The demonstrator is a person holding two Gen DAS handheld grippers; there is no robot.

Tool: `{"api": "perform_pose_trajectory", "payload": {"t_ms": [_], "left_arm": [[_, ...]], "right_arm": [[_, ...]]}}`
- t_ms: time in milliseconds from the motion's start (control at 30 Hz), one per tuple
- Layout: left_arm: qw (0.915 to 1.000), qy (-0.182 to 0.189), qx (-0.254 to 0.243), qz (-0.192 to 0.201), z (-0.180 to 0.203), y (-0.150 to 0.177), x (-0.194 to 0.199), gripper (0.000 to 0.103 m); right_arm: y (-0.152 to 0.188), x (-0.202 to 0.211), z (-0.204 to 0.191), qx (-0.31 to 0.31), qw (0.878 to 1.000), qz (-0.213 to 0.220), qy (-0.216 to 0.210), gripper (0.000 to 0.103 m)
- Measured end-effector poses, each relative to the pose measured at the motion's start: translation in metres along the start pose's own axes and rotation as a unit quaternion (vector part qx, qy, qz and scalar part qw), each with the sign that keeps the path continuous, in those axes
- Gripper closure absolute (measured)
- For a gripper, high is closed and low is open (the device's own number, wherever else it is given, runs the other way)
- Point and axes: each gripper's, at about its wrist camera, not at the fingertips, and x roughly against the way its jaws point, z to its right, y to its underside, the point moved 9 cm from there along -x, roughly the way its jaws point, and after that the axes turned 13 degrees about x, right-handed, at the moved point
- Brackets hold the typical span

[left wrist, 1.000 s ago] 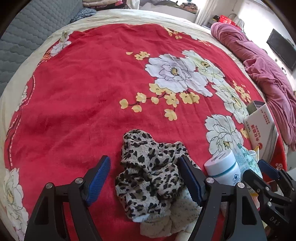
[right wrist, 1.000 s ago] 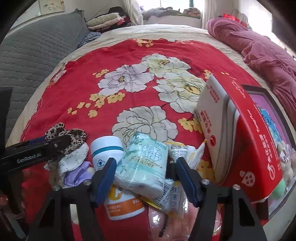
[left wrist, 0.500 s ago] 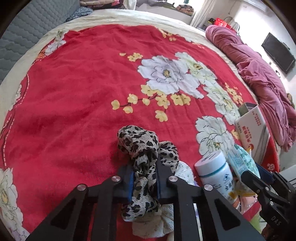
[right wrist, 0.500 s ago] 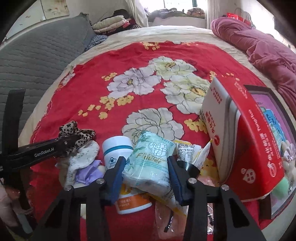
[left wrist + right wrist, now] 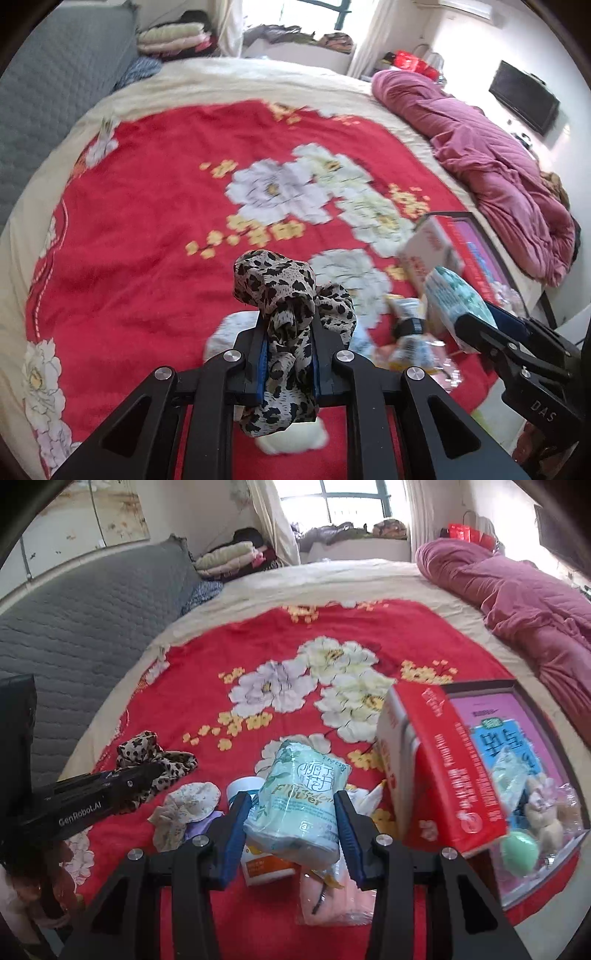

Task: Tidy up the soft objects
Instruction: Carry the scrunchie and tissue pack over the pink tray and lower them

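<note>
My left gripper (image 5: 289, 325) is shut on a leopard-print scrunchie (image 5: 284, 291) and holds it lifted above the red floral blanket (image 5: 147, 206); the scrunchie also shows in the right wrist view (image 5: 147, 757). My right gripper (image 5: 291, 808) is shut on a pale green tissue pack (image 5: 299, 801), raised off the pile. The pack also shows in the left wrist view (image 5: 454, 299). A cream floral scrunchie (image 5: 188, 805) and a lilac cloth (image 5: 201, 825) lie on the blanket below.
A white jar (image 5: 243, 788), an orange-labelled bottle (image 5: 266, 864) and a pink packet (image 5: 328, 897) lie under the pack. A red carton (image 5: 436, 768) leans on a framed tray (image 5: 517, 716) of small items at right. A crimson quilt (image 5: 524, 602) lies far right.
Both grippers closed and rose: the left one shut on the leopard scrunchie and lifted it, the right one shut on the tissue pack and lifted it.
</note>
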Motion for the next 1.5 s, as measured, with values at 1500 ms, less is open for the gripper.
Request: {"api": "perform_pose_trajectory", "payload": {"t_ms": [1500], "left_arm": [[0.9852, 0.06, -0.159, -0.022, 0.294, 0.08, -0.016, 0.086]], "right_arm": [[0.072, 0.156, 0.254, -0.108, 0.982, 0.071, 0.141, 0.057]]}}
